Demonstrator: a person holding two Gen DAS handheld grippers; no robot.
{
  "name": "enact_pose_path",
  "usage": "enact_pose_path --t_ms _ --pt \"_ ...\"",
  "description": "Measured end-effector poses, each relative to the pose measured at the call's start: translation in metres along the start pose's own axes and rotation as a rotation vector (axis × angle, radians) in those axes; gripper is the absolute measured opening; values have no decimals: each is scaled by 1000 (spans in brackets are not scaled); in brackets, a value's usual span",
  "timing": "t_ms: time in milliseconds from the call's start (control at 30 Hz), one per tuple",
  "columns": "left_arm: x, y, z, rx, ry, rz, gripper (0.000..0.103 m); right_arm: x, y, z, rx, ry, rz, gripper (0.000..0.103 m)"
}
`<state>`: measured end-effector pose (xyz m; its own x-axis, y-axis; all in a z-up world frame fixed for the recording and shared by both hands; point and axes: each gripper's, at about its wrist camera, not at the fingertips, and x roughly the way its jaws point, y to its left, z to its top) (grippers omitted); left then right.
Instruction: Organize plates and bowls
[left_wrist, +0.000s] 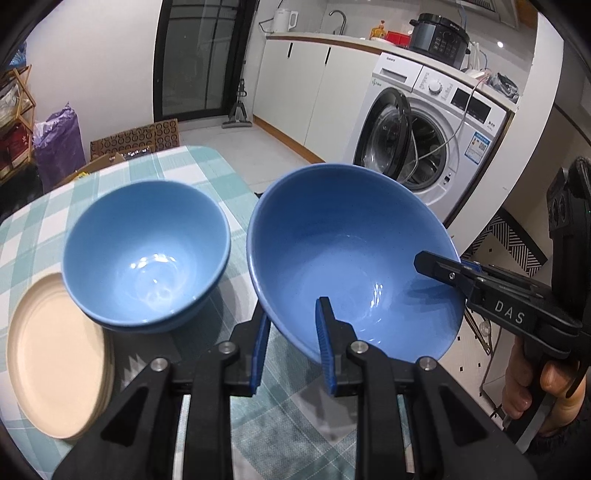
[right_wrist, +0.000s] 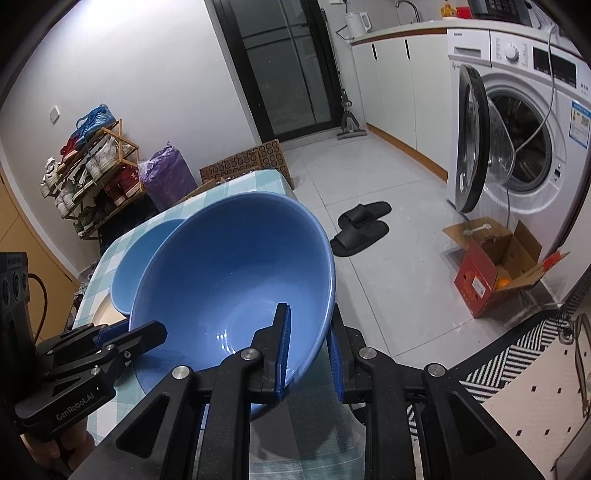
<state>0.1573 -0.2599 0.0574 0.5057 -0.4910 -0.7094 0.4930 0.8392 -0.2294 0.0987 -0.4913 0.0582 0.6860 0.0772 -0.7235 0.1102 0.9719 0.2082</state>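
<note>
A large blue bowl (left_wrist: 351, 258) (right_wrist: 229, 280) hangs tilted above the checked tablecloth (left_wrist: 166, 166). My left gripper (left_wrist: 291, 343) is shut on its near rim, one blue pad inside and one outside. My right gripper (right_wrist: 308, 354) is shut on the rim at another spot, and in the left wrist view it (left_wrist: 443, 269) reaches in from the right. The left gripper (right_wrist: 125, 336) also shows at the bowl's left edge in the right wrist view. A smaller light blue bowl (left_wrist: 147, 254) (right_wrist: 147, 258) sits nested in another bowl on the table. A stack of beige plates (left_wrist: 55, 354) lies to its left.
A washing machine (left_wrist: 443, 122) (right_wrist: 517, 129) stands with its door open beyond the table's right edge. On the floor are black slippers (right_wrist: 362, 229) and an open red cardboard box (right_wrist: 495, 266). A shoe rack (right_wrist: 92, 173) and a purple bag (right_wrist: 166, 173) stand by the far wall.
</note>
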Motion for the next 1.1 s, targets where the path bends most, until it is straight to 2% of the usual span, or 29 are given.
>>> enact_pose_path --t_ms 600,1100 --pt "-48 21 28 11 -111 33 23 -36 47 36 -51 -114 14 19" --pt "-78 58 42 -18 -177 90 23 -36 104 64 -119 -160 59 19"
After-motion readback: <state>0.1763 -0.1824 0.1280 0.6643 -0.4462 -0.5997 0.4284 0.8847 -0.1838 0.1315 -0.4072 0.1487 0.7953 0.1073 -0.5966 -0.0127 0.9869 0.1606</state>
